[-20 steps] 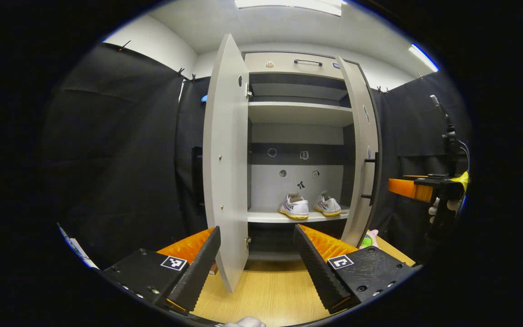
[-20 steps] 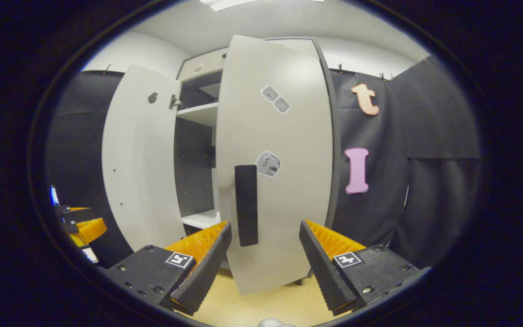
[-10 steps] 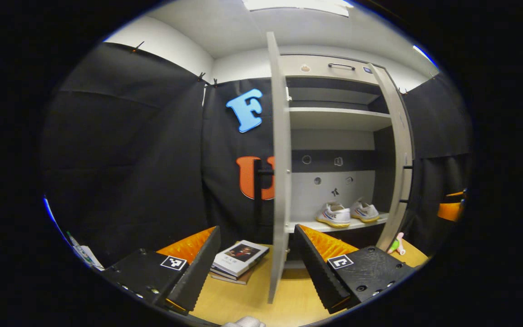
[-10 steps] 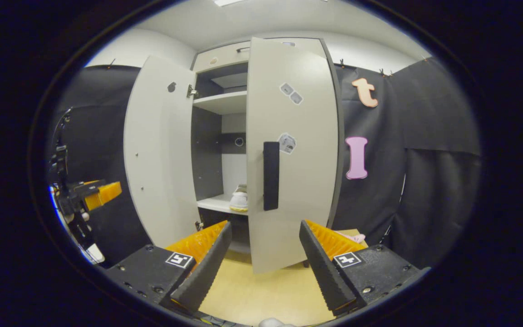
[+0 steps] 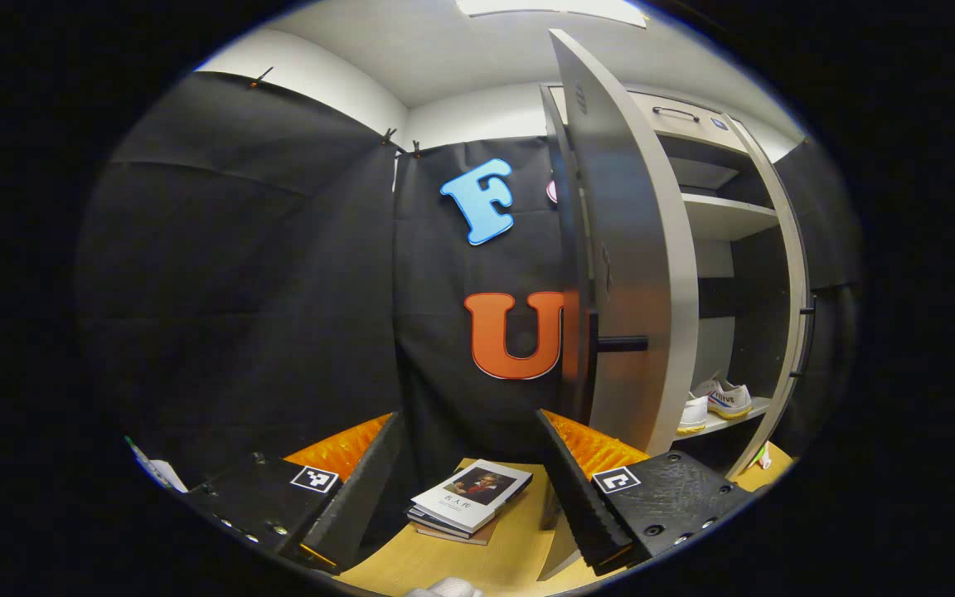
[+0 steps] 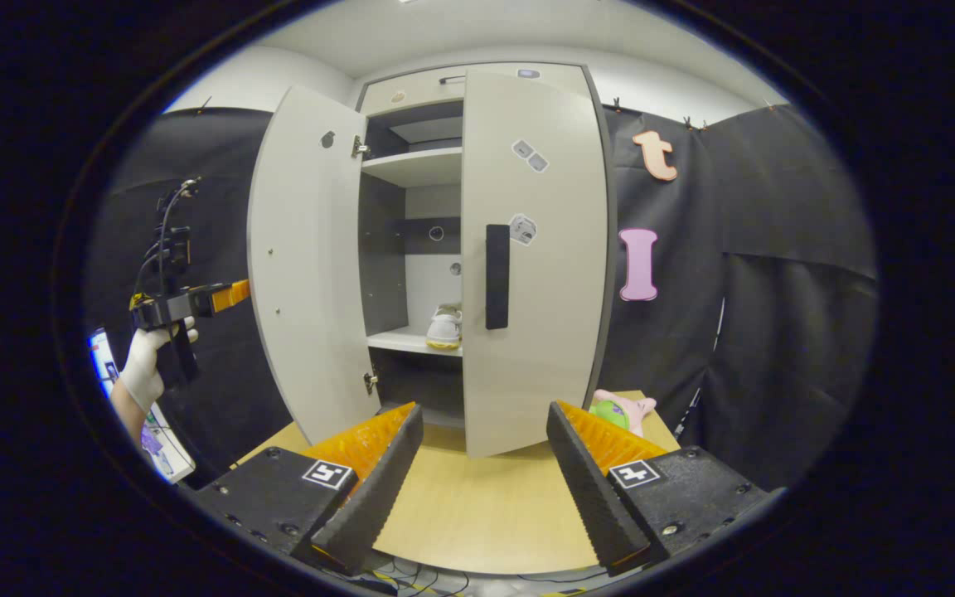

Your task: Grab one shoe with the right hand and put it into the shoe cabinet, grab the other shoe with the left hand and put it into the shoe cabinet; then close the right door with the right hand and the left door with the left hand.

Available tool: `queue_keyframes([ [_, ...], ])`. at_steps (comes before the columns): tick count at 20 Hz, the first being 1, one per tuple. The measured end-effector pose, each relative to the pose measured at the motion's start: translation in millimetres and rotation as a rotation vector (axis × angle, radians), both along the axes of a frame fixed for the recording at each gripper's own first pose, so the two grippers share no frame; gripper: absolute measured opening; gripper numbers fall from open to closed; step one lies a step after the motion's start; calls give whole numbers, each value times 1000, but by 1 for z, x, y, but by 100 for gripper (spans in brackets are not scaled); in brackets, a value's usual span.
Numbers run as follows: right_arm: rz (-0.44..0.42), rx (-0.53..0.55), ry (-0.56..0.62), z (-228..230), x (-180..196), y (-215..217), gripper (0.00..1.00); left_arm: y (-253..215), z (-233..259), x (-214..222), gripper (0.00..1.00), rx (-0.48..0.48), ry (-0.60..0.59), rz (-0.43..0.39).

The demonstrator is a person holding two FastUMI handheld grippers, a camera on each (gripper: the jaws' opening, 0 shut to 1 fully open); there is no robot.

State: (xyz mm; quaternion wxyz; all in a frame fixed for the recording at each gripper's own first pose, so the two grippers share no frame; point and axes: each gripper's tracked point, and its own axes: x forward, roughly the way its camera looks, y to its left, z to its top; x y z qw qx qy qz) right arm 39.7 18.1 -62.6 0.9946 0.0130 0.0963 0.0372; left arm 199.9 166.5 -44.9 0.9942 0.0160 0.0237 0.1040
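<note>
Left door (image 5: 635,274), frame centre: ajar. Left gripper (image 5: 469,489) spread, empty. Right gripper (image 6: 482,481) likewise. Risk: push glances off door edge.

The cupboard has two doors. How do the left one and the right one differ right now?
In the right gripper view, the left door stands swung wide open, showing its plain inner face, while the right door is nearly shut, showing its outer face. The right door shows a dark vertical handle and small stickers; the left door's face has only small holes. Both are tall, pale grey panels of about the same height.
</note>
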Motion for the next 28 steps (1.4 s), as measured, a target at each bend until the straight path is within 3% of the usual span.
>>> queue_keyframes([
  [10, 13, 13, -11, 6, -2, 3, 98, -18, 7, -3, 87, 1, -24, 11],
  [14, 33, 6, -9, 6, 8, -1, 98, -50, 7, -6, 87, -14, -24, -42],
  [22, 59, 1, 9, 2, 26, -16, 96, -146, 8, 12, 88, -64, -8, -238],
  [23, 65, 2, 15, 0, 28, -18, 96, -152, 6, 15, 80, -66, -3, -245],
  [24, 62, 2, 14, -1, 29, -22, 98, -158, 3, 15, 98, -72, 6, -248],
  [28, 29, 21, 3, 1, 30, -33, 98, -175, -8, 1, 97, -55, 33, -270],
])
